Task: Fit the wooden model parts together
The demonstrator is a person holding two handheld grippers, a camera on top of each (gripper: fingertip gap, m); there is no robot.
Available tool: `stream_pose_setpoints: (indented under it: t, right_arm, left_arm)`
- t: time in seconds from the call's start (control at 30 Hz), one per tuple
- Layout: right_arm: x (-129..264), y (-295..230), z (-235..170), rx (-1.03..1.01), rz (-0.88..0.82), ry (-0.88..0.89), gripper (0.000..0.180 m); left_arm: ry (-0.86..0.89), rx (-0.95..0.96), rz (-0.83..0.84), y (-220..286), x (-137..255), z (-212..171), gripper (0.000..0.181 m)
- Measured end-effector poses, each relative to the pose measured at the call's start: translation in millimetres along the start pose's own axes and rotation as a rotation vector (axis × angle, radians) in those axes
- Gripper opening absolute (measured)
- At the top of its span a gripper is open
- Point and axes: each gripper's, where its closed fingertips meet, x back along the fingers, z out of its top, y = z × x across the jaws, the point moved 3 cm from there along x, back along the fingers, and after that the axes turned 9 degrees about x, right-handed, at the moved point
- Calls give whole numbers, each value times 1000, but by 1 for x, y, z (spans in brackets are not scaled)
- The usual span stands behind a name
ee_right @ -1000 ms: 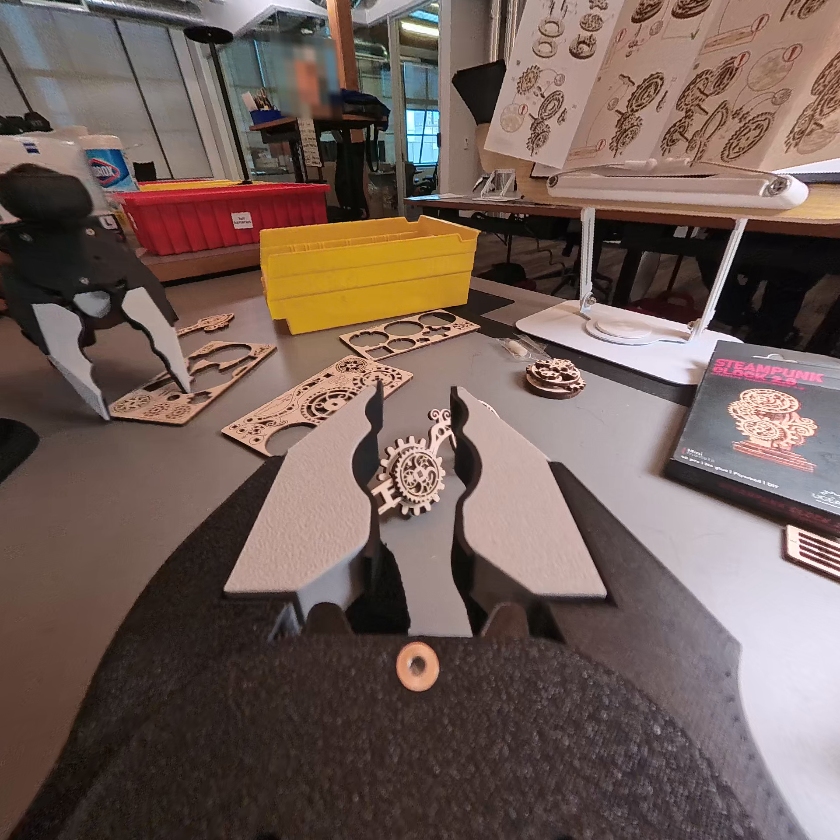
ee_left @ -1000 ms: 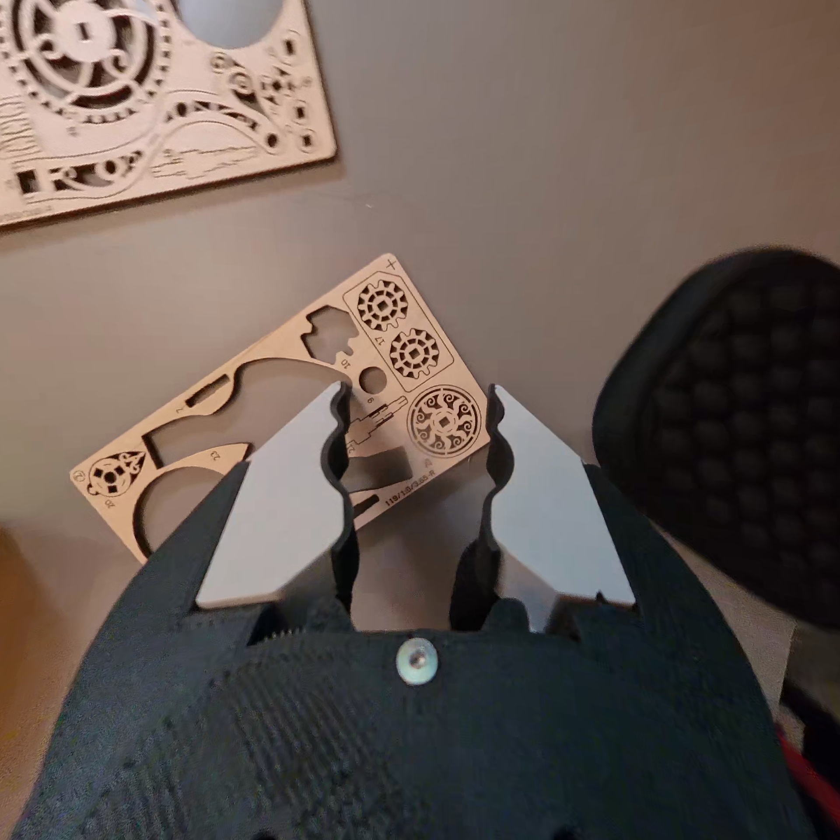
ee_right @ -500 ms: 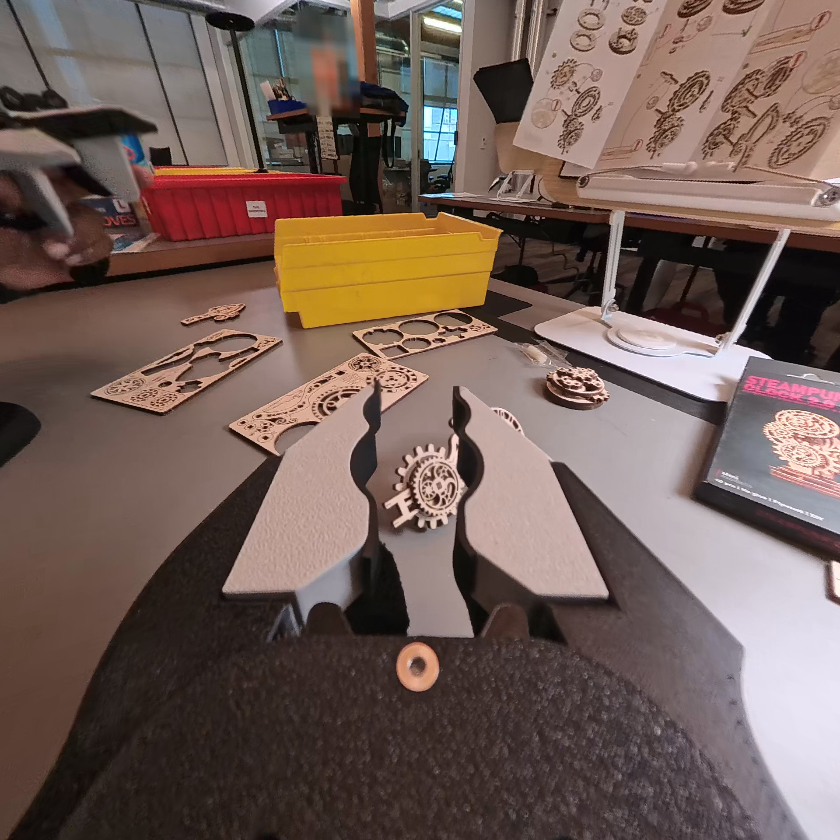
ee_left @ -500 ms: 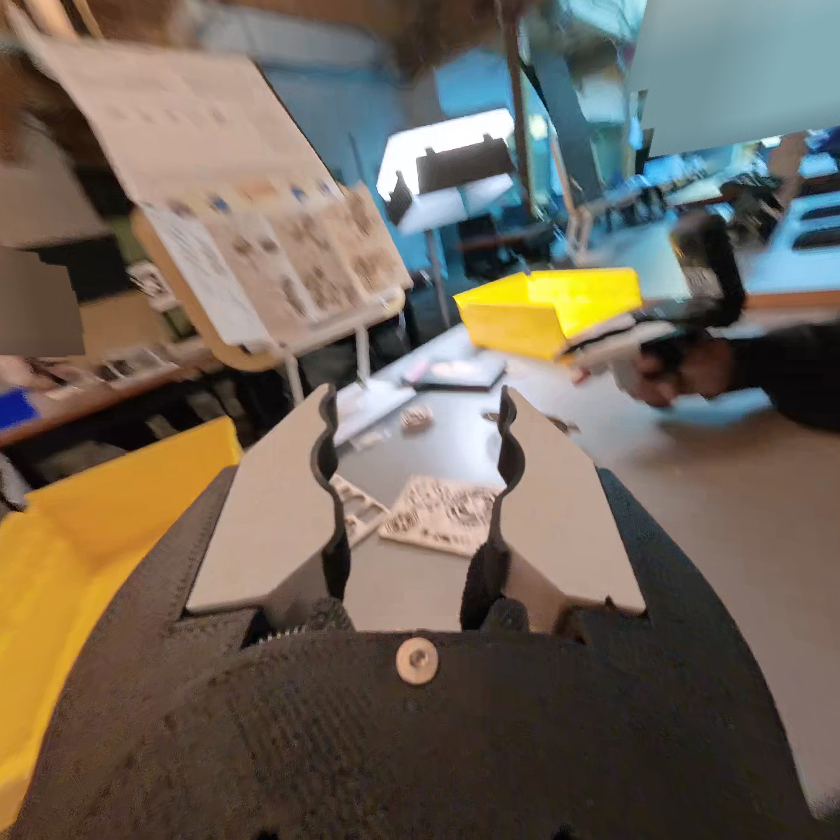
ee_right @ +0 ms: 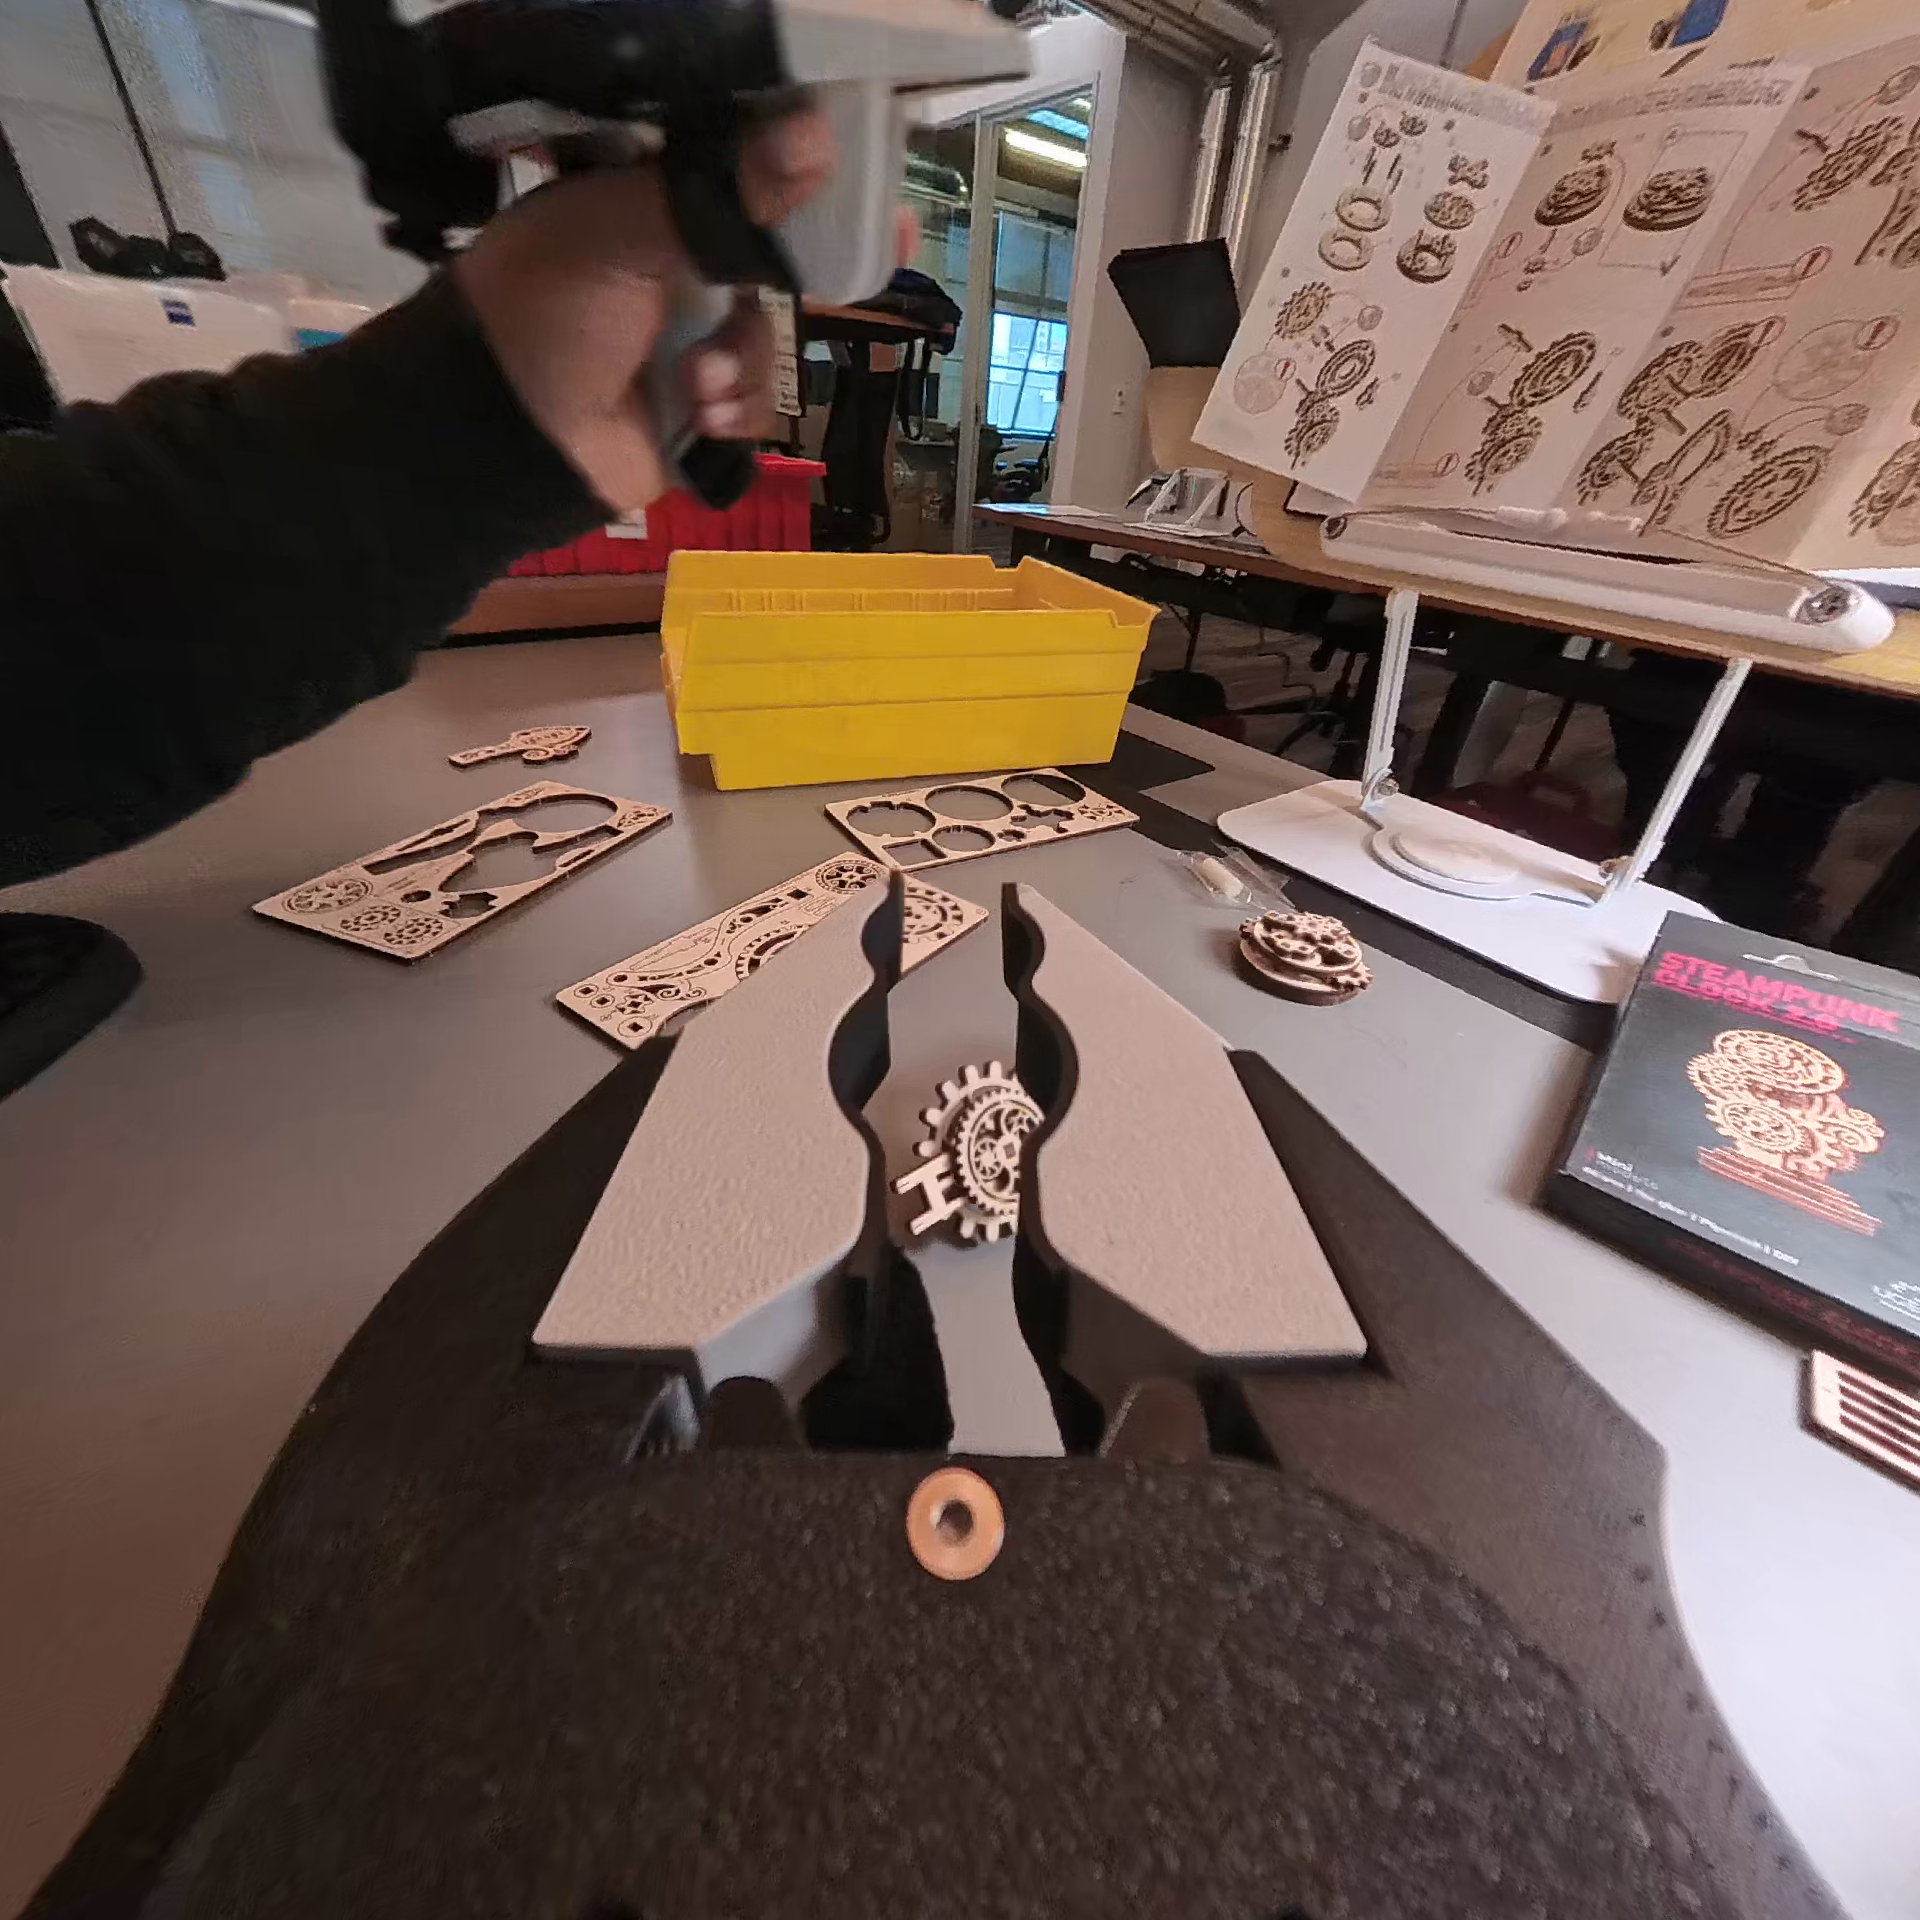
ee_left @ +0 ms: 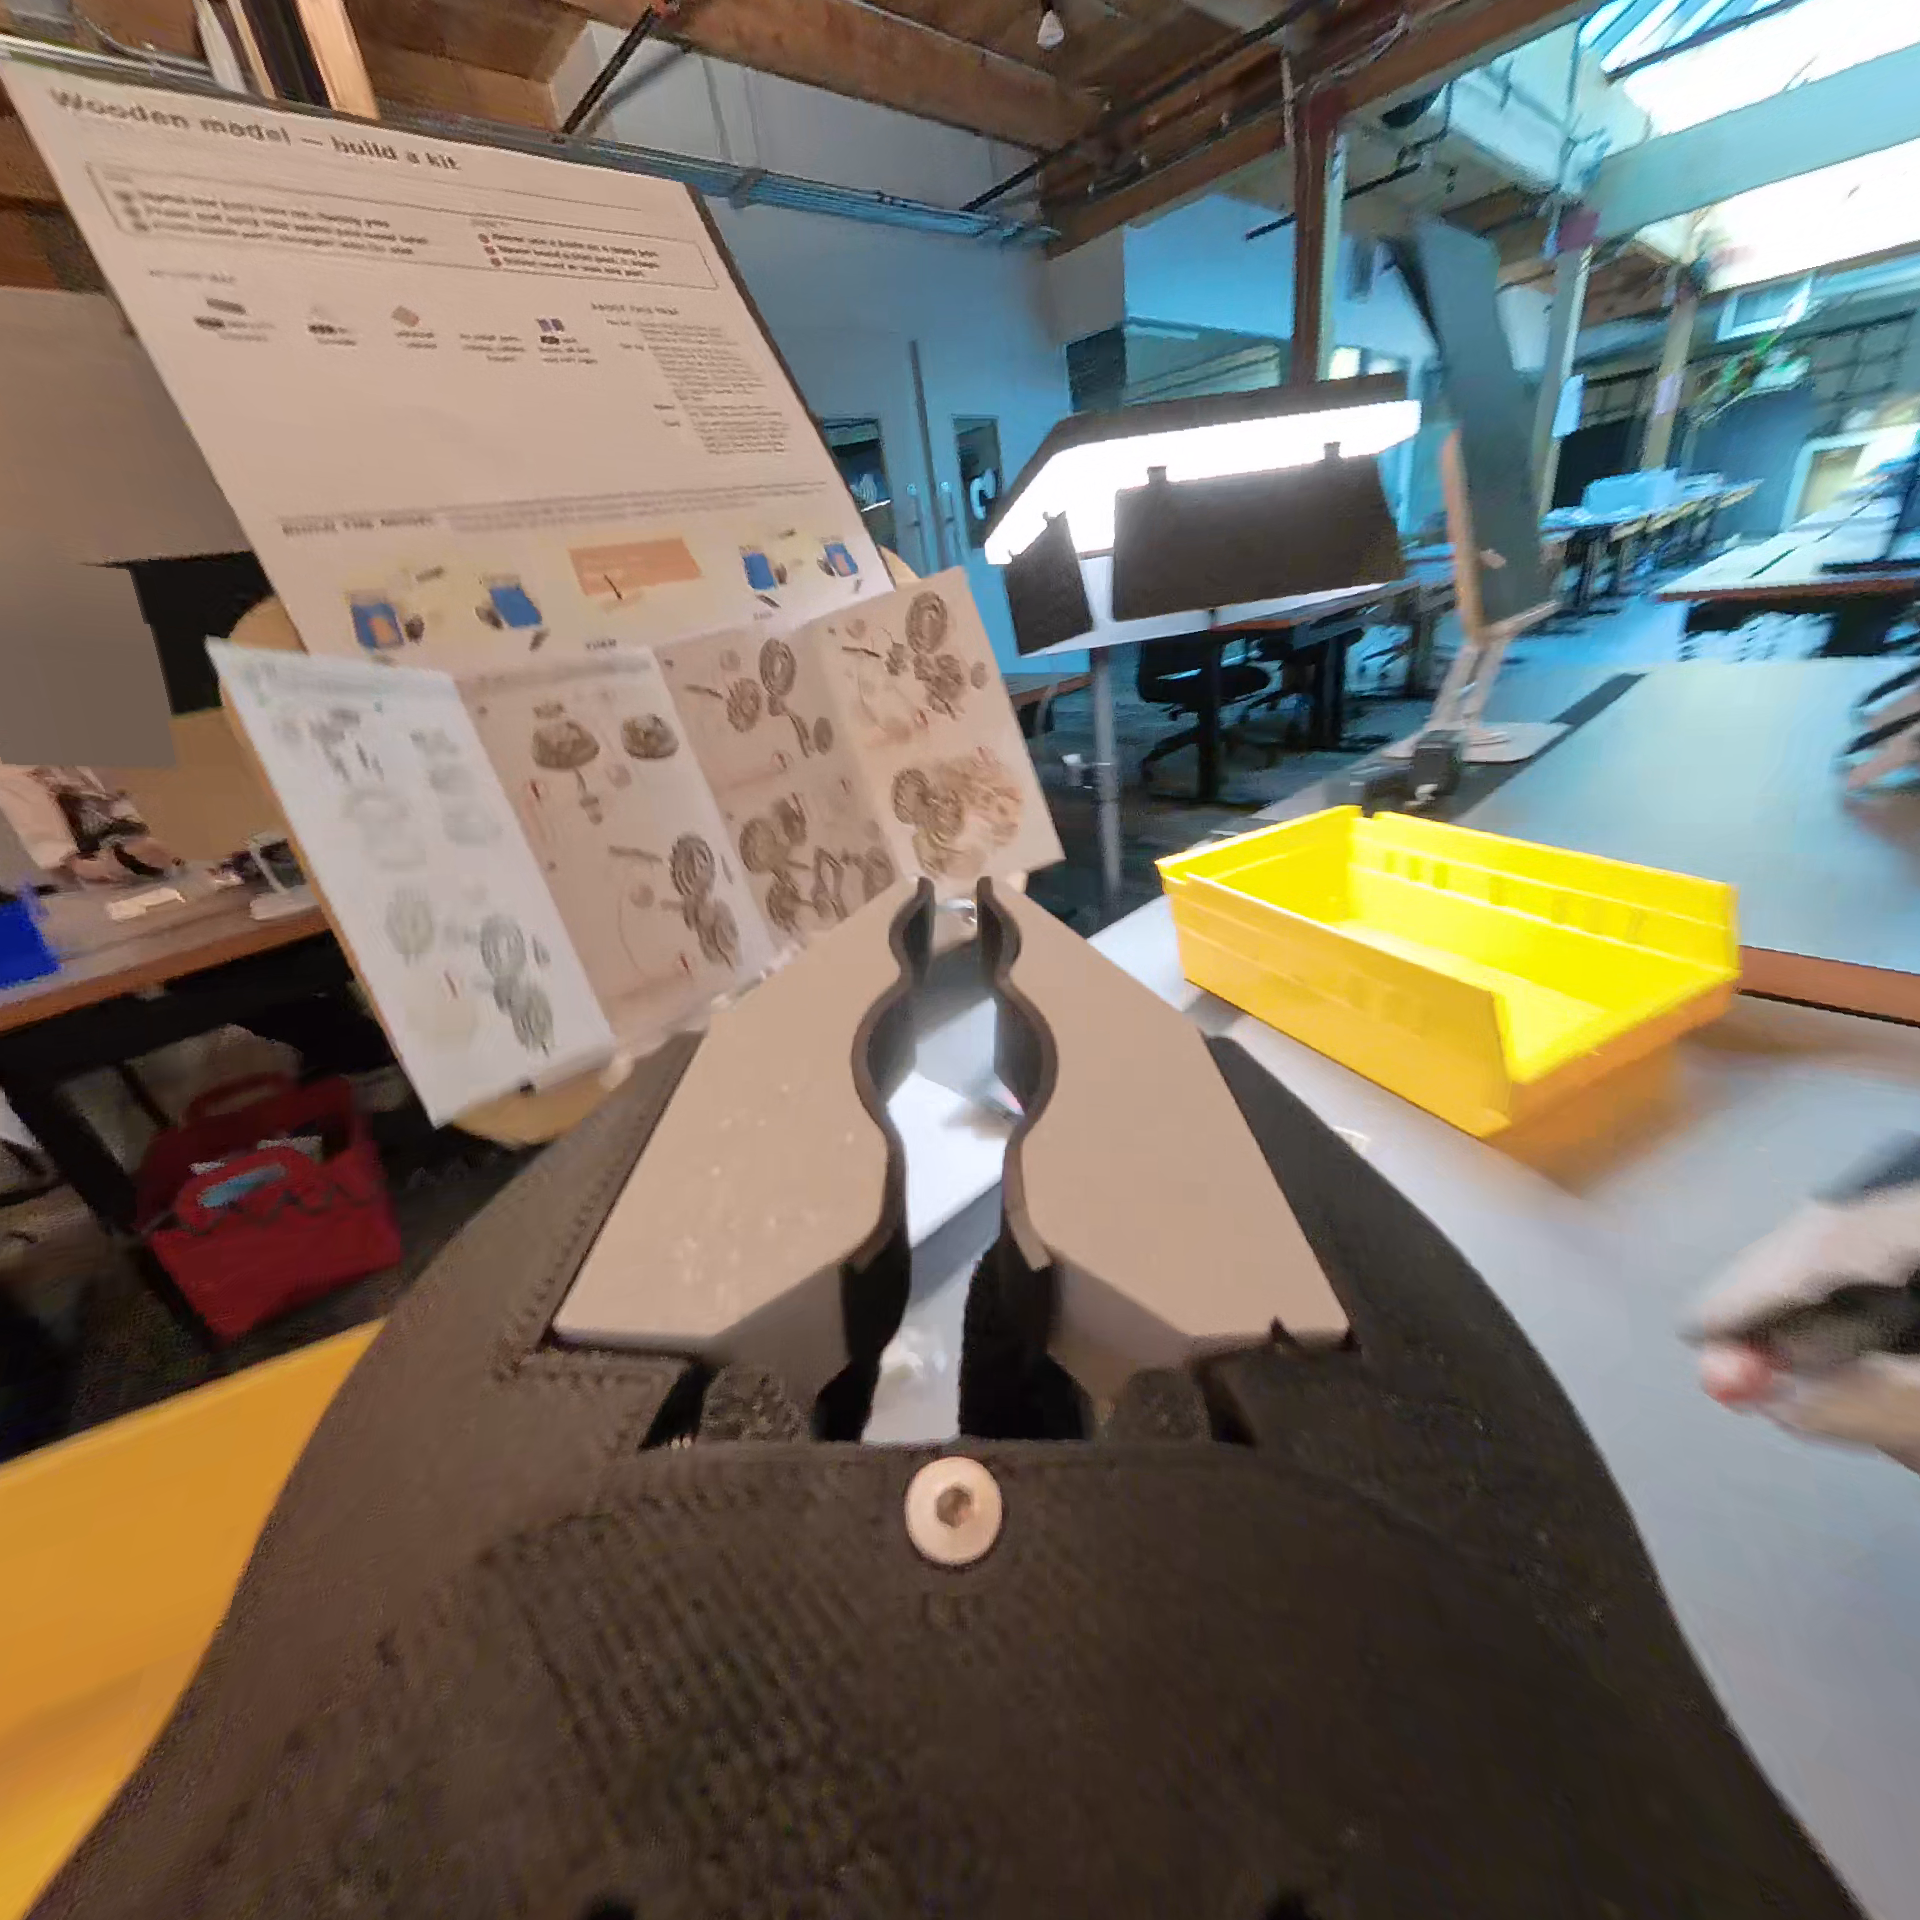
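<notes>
My right gripper (ee_right: 948, 906) is shut on a small wooden gear part (ee_right: 971, 1153), held upright between its fingers low over the grey table (ee_right: 312, 1195). Several laser-cut wooden sheets (ee_right: 468, 873) (ee_right: 779, 956) (ee_right: 982, 821) lie flat ahead of it. A small assembled gear cluster (ee_right: 1304, 951) sits to the right. My left gripper (ee_left: 951, 914) has its jaws nearly together with nothing between them. It points out at the room, away from the parts. In the right wrist view it is blurred, raised high at the upper left in a person's hand (ee_right: 623, 343).
A yellow bin (ee_right: 894, 665) stands behind the sheets. A white stand (ee_right: 1455, 862) carries instruction sheets (ee_right: 1600, 312) at the right, with a black kit box (ee_right: 1756, 1122) beside it. A black pad (ee_right: 52, 987) lies at the left edge. A loose wooden piece (ee_right: 520, 743) lies near the bin. Some 25 cm of space lies between my two pairs of fingers.
My left gripper rose off the wooden sheet, swung up to face the room, and its jaws came together. My right gripper kept hold of the gear part and barely shifted.
</notes>
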Motion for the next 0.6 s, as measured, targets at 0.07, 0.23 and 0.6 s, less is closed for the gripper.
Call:
stream_pose_setpoints:
  t: [0.07, 0.23, 0.6]
  right_arm:
    - [2, 5, 3, -17, -20, -3, 15]
    - [9, 24, 2, -77, -87, -5, 14]
    - [7, 34, -4, -68, -110, -15, 14]
  left_arm:
    - [-16, -29, 37, -13, -47, 8, 2]
    - [-39, -61, 127, -50, -146, 14, 0]
    - [-125, -118, 223, -106, -239, -6, 0]
